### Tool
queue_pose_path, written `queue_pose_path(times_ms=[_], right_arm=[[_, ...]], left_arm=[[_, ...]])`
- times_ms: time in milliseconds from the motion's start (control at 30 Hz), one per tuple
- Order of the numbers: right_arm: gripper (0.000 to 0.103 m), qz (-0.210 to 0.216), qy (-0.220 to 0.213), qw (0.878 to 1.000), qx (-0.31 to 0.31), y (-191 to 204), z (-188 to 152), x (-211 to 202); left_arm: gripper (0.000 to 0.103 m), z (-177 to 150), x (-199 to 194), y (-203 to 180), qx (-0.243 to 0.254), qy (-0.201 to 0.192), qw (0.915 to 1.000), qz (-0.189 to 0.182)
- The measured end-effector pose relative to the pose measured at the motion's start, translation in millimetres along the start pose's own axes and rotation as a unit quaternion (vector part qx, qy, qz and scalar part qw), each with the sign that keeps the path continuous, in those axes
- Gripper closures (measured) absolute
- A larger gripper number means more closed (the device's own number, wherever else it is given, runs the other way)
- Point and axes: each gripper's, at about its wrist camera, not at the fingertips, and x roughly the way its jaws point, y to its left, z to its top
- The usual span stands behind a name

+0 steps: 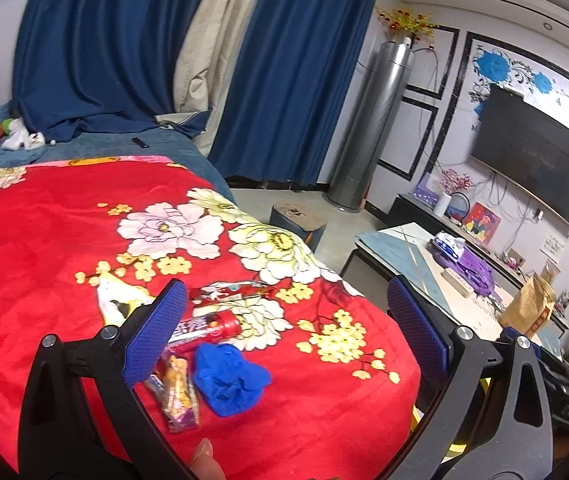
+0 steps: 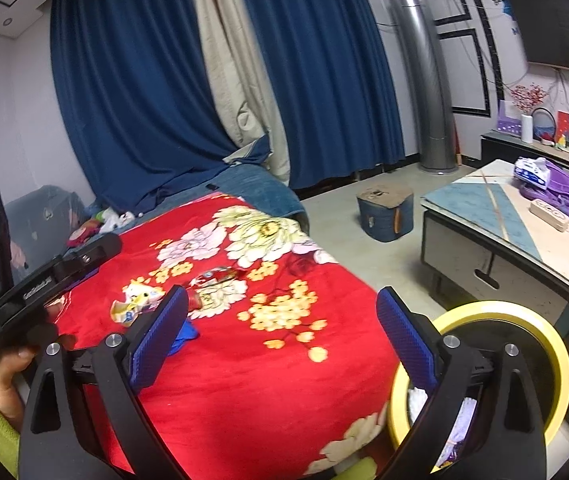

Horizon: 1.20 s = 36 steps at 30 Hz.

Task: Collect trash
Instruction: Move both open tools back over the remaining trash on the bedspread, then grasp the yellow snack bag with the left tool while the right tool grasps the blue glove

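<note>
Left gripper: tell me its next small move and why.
Probably lower the open left gripper onto the crumpled blue glove and close. It holds nothing, and the glove lies nearest on the red blanket, beside the wrappers.

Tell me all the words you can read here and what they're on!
None can be read for sure.
Left gripper body: white print, too blurred.
Red wrapper: print too small.
Red tube: white letters, blurred.
Orange packet: unreadable.
Brown paper bag: red mark, unreadable.
</note>
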Motion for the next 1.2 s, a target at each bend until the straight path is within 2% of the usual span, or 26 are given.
queue_pose_path(times_ms=[467, 700, 867, 1100, 1200], right_arm=[[0.011, 0.044, 0.038, 0.997, -0.041, 49, -8, 33], [0.011, 0.081, 0.079, 0.991, -0.072, 81, -20, 56], [0.015, 0.109, 0.113, 0.984, -0.082, 99, -31, 76], [0.023, 0.106, 0.15, 0.978, -0.096, 113, -43, 114], [0.024, 0.107, 0.163, 0.976, -0.099, 118, -45, 131]], left_arm=[[0.011, 9, -3, 51, -0.047, -0.005, 0.9981, 0.04], [0.011, 6, 6, 87, -0.082, 0.023, 0.9937, 0.074], [0.011, 1, 12, 112, -0.106, 0.04, 0.9905, 0.078], [0.011, -13, 29, 131, -0.136, 0.072, 0.9858, 0.067], [0.015, -19, 36, 136, -0.146, 0.087, 0.9834, 0.064]])
